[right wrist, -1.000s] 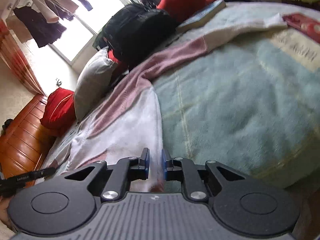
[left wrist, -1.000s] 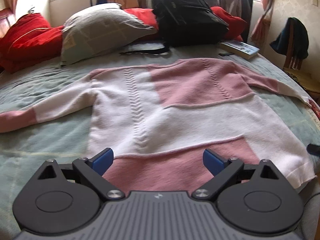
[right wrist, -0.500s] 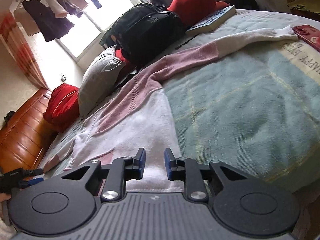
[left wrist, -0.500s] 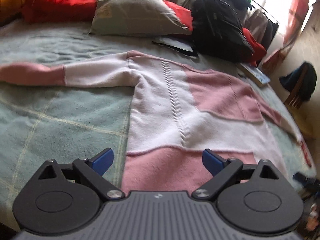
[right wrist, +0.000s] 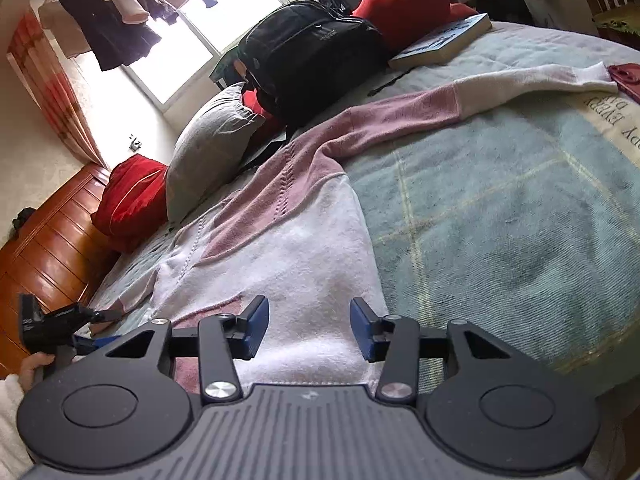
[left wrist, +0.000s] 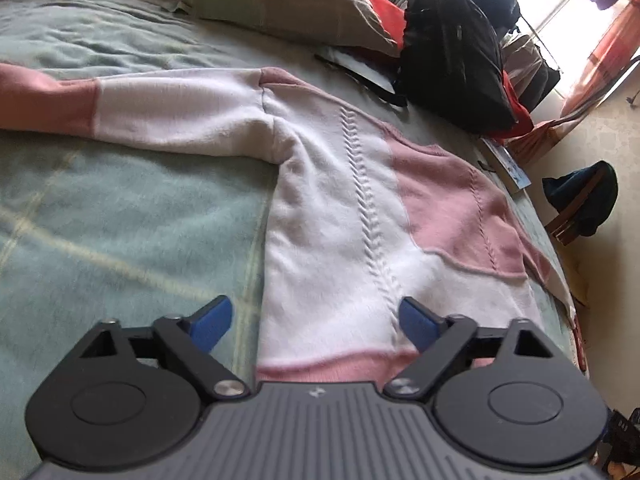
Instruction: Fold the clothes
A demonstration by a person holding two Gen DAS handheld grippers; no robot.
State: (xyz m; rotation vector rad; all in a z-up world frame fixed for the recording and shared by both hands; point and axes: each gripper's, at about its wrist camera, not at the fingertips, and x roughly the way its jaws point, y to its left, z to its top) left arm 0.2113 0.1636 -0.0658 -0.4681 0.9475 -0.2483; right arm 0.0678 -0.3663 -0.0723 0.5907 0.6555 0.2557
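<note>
The left gripper (left wrist: 316,322) stood with jaws wide and empty, straddling the sweater's (left wrist: 360,216) hem at its left side seam. The right gripper (right wrist: 306,328) was parted less widely, also empty, over the hem's other corner. The sweater lay spread flat on the green blanket (left wrist: 120,216), body running straight away from both jaws towards the pillow (left wrist: 288,4), sleeves stretched out sideways. Each hand was nearest its own hem corner. Only the left view showed the pink-cuffed left sleeve (left wrist: 120,100); only the right view showed the right sleeve (right wrist: 460,100) reaching the red phone (right wrist: 626,76) beyond the book (right wrist: 444,44).
</note>
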